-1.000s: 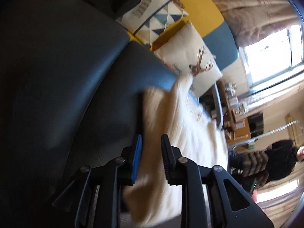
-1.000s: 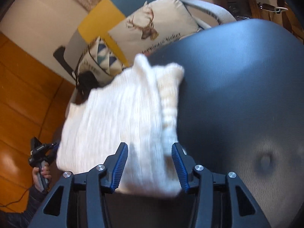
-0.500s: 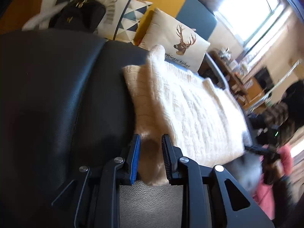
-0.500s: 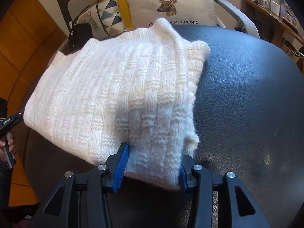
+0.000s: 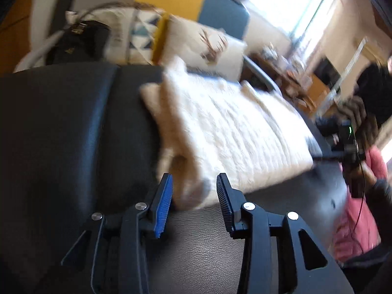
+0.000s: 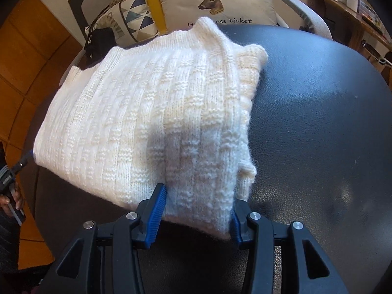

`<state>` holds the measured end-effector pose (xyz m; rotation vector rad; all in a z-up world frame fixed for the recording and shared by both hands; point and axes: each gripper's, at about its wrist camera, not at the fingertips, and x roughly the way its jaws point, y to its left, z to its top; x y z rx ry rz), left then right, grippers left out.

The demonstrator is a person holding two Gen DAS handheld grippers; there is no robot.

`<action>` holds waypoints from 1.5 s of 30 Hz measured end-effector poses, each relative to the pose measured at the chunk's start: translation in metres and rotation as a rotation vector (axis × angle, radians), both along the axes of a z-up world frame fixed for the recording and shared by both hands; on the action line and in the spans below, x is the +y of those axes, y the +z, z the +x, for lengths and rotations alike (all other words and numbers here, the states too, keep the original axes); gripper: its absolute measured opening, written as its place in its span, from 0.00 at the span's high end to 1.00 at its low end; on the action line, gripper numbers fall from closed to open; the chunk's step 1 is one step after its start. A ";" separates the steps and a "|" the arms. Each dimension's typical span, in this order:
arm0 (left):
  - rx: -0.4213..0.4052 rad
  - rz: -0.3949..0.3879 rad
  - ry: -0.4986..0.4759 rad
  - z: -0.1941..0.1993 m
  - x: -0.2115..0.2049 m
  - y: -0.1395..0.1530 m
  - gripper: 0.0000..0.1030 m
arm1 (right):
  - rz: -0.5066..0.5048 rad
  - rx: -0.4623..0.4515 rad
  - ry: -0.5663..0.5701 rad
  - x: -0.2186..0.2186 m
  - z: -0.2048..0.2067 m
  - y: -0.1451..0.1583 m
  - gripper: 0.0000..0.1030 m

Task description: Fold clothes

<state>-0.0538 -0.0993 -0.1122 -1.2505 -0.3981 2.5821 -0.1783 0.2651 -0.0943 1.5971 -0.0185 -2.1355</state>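
Note:
A folded white knit sweater (image 6: pixel 147 103) lies on a black leather seat (image 6: pixel 318 122). My right gripper (image 6: pixel 198 196) is shut on the thick folded edge nearest the camera, with both blue pads pressed into the knit. In the blurred left wrist view the sweater (image 5: pixel 232 127) stretches away to the right. Its near corner sits between the fingers of my left gripper (image 5: pixel 193 178). The left gripper's jaws are opening, with a gap on both sides of the cloth. The seat (image 5: pixel 61 122) fills the left of that view.
Behind the seat are a deer-print cushion (image 6: pixel 215 0), a geometric cushion (image 6: pixel 134 14) and a black handbag (image 6: pixel 100 41). A person in a pink top (image 5: pixel 355 220) stands at the right. A grey chair arm (image 6: pixel 306 17) and a cluttered wooden shelf (image 6: pixel 355 7) lie beyond.
The left gripper's jaws have spread apart and let go of the sweater corner, and its view has rolled. The sweater has settled flat on the seat. The right gripper keeps its hold.

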 end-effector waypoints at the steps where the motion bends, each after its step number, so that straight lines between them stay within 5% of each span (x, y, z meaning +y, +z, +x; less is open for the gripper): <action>1: 0.002 -0.026 -0.017 -0.007 0.006 -0.001 0.61 | -0.002 -0.002 -0.005 0.001 0.000 -0.001 0.55; 3: -0.011 -0.058 -0.023 -0.017 0.009 -0.007 0.61 | 0.007 0.000 -0.003 0.001 0.000 -0.001 0.55; 6: -0.063 0.031 -0.045 -0.022 0.002 -0.017 0.61 | 0.036 0.010 0.014 -0.001 -0.001 -0.001 0.57; 8: -0.055 0.076 -0.078 -0.014 0.000 -0.015 0.86 | 0.046 0.011 0.032 -0.002 -0.001 0.001 0.65; 11: -0.035 0.100 -0.079 0.008 -0.008 -0.012 0.92 | 0.015 0.000 0.074 0.003 0.008 0.010 0.75; 19: -0.077 0.138 -0.038 0.035 -0.018 -0.023 0.91 | 0.027 -0.055 0.063 0.031 0.022 -0.010 0.76; 23: -0.057 0.143 -0.001 0.028 -0.014 -0.017 0.72 | 0.062 -0.053 0.092 0.029 0.024 -0.010 0.75; 27: -0.074 0.145 -0.028 0.010 -0.005 -0.013 0.74 | -0.098 -0.069 0.011 0.043 0.010 -0.006 0.65; 28: -0.063 0.105 -0.033 0.011 -0.002 -0.010 0.87 | -0.117 -0.062 -0.007 0.046 0.007 -0.005 0.65; 34: -0.004 0.096 -0.029 0.031 -0.008 0.011 0.95 | -0.154 -0.020 0.096 0.031 0.022 0.015 0.91; 37: -0.056 0.055 -0.023 0.033 -0.011 -0.001 0.95 | 0.029 -0.041 0.099 0.036 0.025 0.000 0.91; 41: -0.110 0.065 0.003 0.031 -0.016 -0.012 0.92 | -0.039 -0.021 0.018 0.061 0.027 -0.001 0.76; 45: -0.128 0.091 0.028 0.025 -0.018 -0.012 0.91 | -0.191 -0.010 -0.017 0.073 0.013 -0.001 0.71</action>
